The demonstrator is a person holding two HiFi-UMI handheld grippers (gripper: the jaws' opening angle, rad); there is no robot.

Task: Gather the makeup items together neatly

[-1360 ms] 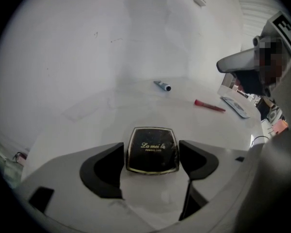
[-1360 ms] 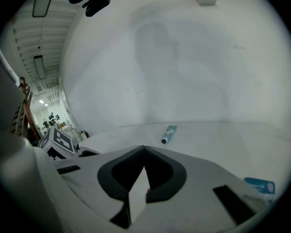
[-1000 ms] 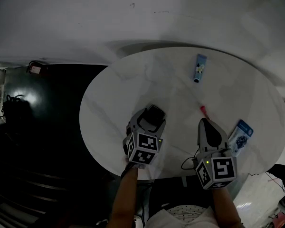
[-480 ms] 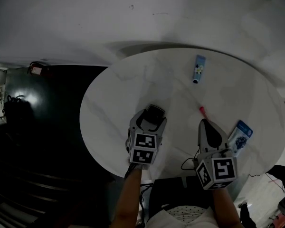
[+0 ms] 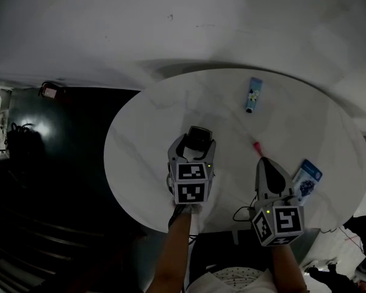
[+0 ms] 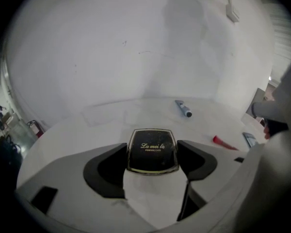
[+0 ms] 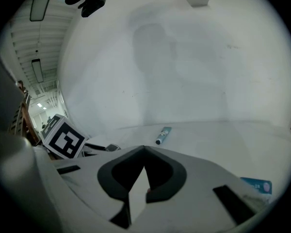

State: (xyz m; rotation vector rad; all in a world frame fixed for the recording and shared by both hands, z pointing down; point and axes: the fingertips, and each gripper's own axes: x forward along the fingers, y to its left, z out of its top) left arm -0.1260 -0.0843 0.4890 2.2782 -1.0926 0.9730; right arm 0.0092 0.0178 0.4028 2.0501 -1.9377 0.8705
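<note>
A black powder compact (image 6: 152,150) with gold lettering sits between the jaws of my left gripper (image 6: 153,160), whose pads press on its two sides. From the head view the compact (image 5: 199,137) shows at the tips of that gripper (image 5: 198,141), over the left half of the round white table (image 5: 140,127). My right gripper (image 5: 263,161) is shut, nothing held, near the front edge. A small red stick (image 5: 256,145) lies just beyond its tips. A blue tube (image 5: 253,94) lies at the far side, apart from both grippers.
A blue printed packet (image 5: 307,179) lies at the table's right edge beside my right gripper. The floor to the left of the table is dark, with a small red object (image 5: 49,90) on it. A pale wall rises behind the table.
My left gripper has moved a little farther onto the table with the compact in it and has rolled upright. The right gripper has stayed put.
</note>
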